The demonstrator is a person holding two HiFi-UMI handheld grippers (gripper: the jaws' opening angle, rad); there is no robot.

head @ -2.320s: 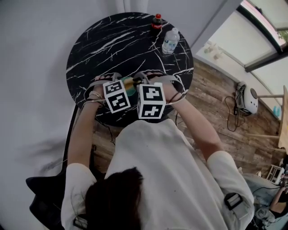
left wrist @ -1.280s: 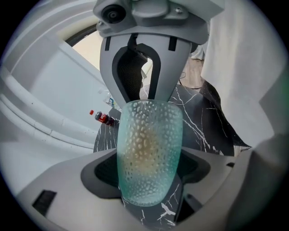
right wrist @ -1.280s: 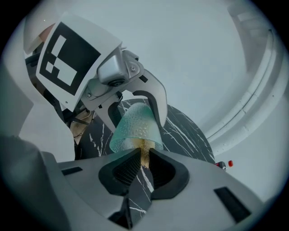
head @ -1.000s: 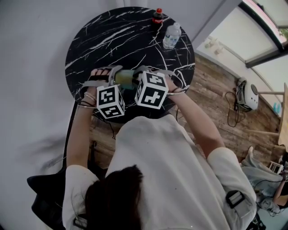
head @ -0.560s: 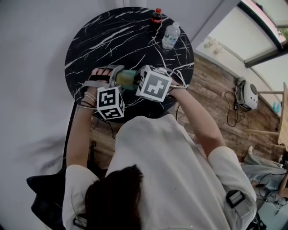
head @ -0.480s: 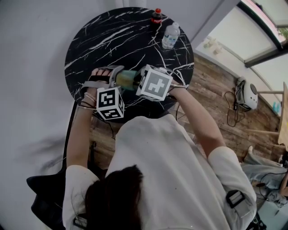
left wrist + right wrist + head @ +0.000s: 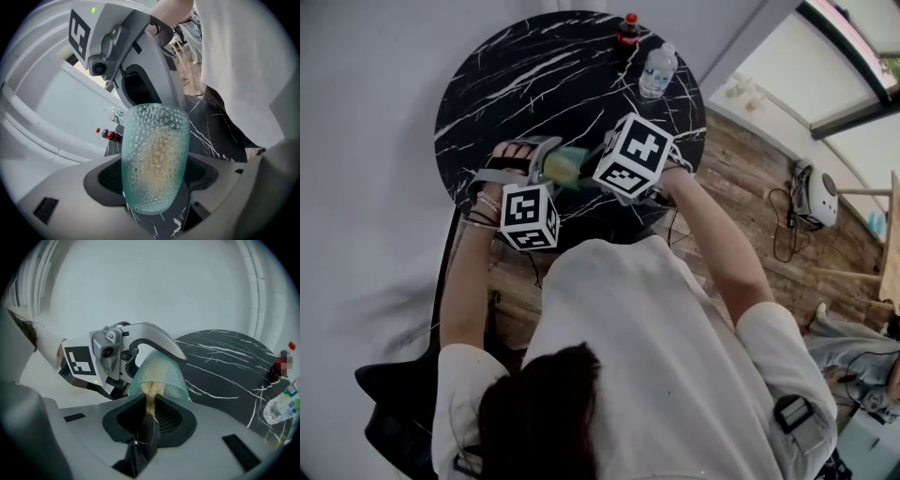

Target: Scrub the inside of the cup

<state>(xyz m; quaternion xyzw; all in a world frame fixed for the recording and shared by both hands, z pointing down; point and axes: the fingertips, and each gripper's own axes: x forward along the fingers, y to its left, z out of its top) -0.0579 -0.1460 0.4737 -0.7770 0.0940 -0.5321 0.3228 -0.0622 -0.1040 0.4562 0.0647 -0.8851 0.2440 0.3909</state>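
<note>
Cup lies sideways, mouth facing right gripper's tan scrubber.

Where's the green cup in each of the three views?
Head view: cup, just above centre, slightly left.
Left gripper view: cup, centre, clamped in the jaws.
Right gripper view: cup, centre, just beyond the jaws' sponge.
Shared landmark: water bottle.

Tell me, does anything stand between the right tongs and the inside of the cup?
Nothing visible does. The right tongs grip a tan scrubber whose tip is in the mouth of the cup, which the left tongs hold.
</note>
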